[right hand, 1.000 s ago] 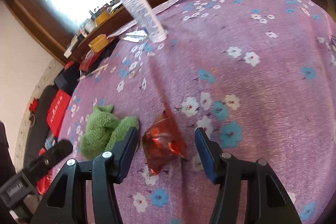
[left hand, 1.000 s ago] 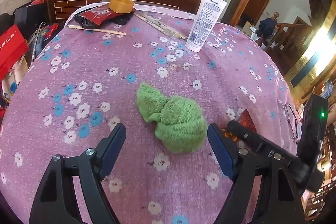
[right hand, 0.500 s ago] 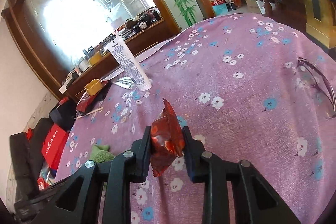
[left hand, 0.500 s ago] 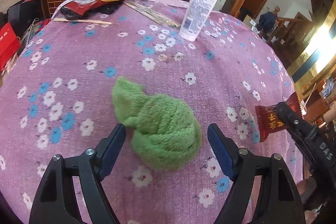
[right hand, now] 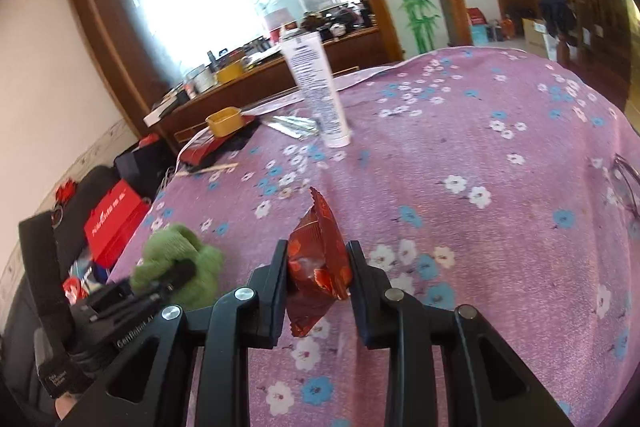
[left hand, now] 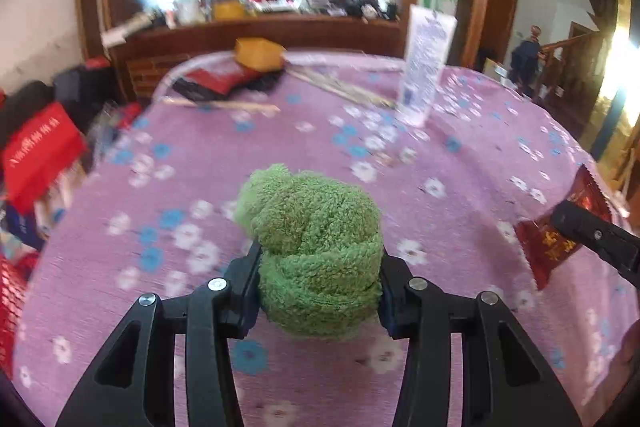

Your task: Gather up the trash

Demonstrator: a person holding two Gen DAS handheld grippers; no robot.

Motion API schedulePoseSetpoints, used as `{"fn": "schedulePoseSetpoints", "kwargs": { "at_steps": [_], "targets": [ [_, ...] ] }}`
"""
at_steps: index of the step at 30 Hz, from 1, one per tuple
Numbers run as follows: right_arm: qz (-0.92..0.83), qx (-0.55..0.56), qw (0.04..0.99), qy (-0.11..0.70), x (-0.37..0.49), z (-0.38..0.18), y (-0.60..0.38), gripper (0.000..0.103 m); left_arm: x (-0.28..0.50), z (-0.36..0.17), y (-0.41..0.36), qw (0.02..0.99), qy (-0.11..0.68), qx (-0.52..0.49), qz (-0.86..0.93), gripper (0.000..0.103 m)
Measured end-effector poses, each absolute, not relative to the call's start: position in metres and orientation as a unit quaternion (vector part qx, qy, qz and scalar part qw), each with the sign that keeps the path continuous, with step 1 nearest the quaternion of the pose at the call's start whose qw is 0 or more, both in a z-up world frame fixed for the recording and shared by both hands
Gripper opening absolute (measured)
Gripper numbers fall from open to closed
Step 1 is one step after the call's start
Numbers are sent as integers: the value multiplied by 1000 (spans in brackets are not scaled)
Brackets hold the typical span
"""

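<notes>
My left gripper (left hand: 318, 283) is shut on a crumpled green towel (left hand: 316, 247), held just above the purple flowered tablecloth (left hand: 240, 147). My right gripper (right hand: 318, 279) is shut on a red snack wrapper (right hand: 318, 259), lifted above the cloth. The wrapper also shows in the left wrist view (left hand: 556, 231) at the right edge, pinched by the right gripper's fingers (left hand: 592, 233). The towel shows in the right wrist view (right hand: 176, 259) at the lower left, in the left gripper.
A white tube (left hand: 424, 67) stands upright at the table's far side. A yellow box (left hand: 258, 55) on red packets, chopsticks (left hand: 220, 103) and foil strips (right hand: 292, 123) lie at the far edge. Glasses (right hand: 624, 183) lie at the right. Red bags (left hand: 36, 151) sit left, off the table.
My left gripper has closed on the green towel and lifted it. My right gripper stays shut on the red wrapper and has shifted slightly.
</notes>
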State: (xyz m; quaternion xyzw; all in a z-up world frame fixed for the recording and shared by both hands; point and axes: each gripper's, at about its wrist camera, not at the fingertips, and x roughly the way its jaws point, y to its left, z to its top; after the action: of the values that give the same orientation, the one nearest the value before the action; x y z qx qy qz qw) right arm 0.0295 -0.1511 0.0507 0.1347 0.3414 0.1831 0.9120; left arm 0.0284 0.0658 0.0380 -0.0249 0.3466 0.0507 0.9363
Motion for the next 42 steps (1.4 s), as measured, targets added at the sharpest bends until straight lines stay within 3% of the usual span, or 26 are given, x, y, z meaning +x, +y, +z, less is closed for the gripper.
{"fn": "schedulePoseSetpoints", "kwargs": {
  "at_steps": [8, 42],
  "targets": [
    [177, 85, 917, 347, 26, 46, -133, 30, 22, 45, 73, 945, 318, -21, 69, 45],
    [159, 84, 925, 334, 24, 50, -140, 30, 18, 48, 71, 948, 308, -21, 83, 46]
  ]
}}
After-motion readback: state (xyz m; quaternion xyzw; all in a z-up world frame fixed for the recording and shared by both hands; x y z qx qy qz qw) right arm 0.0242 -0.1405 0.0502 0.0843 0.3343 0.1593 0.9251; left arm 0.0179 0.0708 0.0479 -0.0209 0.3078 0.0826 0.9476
